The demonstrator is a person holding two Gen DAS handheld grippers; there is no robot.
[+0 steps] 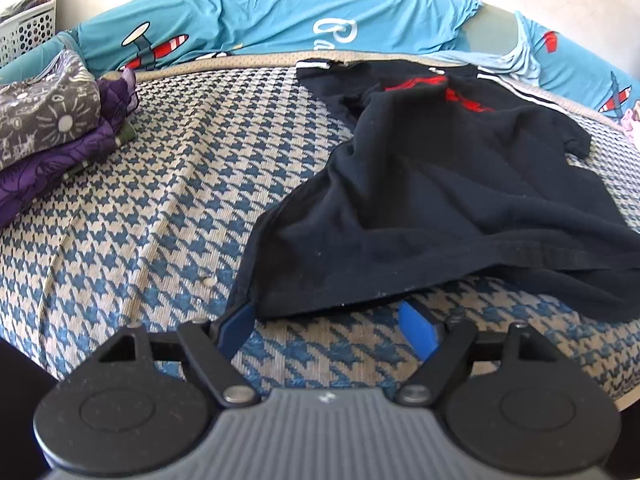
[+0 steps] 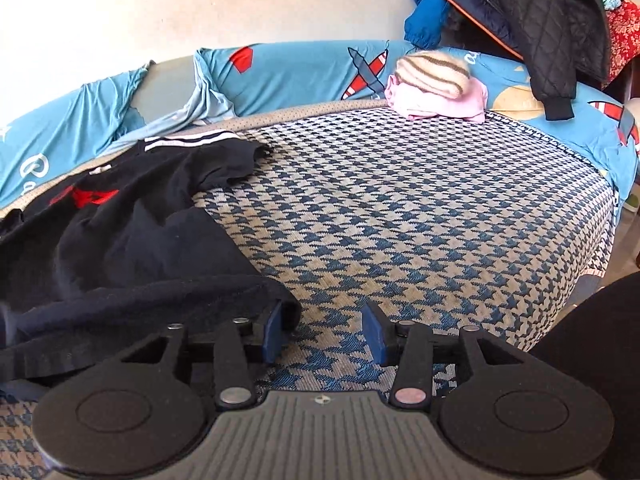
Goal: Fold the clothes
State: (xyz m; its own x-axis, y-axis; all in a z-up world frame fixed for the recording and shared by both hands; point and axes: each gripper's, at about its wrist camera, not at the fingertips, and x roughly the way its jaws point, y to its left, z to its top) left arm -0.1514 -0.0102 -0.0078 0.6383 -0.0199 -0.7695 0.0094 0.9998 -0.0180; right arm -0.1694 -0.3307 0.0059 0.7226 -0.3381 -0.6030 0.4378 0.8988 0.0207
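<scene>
Judging by the rumpled black shirt [image 1: 440,184] on the bed [image 1: 160,200], you have folding ahead, left gripper [image 1: 328,320] and right gripper [image 2: 324,332] both open, empty.

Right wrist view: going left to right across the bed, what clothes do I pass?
Black T-shirt with red print → bare houndstooth mattress cover → folded pink garment with a striped knit piece on top → black quilted jacket hanging at the far right.

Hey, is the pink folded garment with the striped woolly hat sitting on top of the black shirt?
No, the pink folded garment lies at the bed's far edge, well apart from the black shirt.
</scene>
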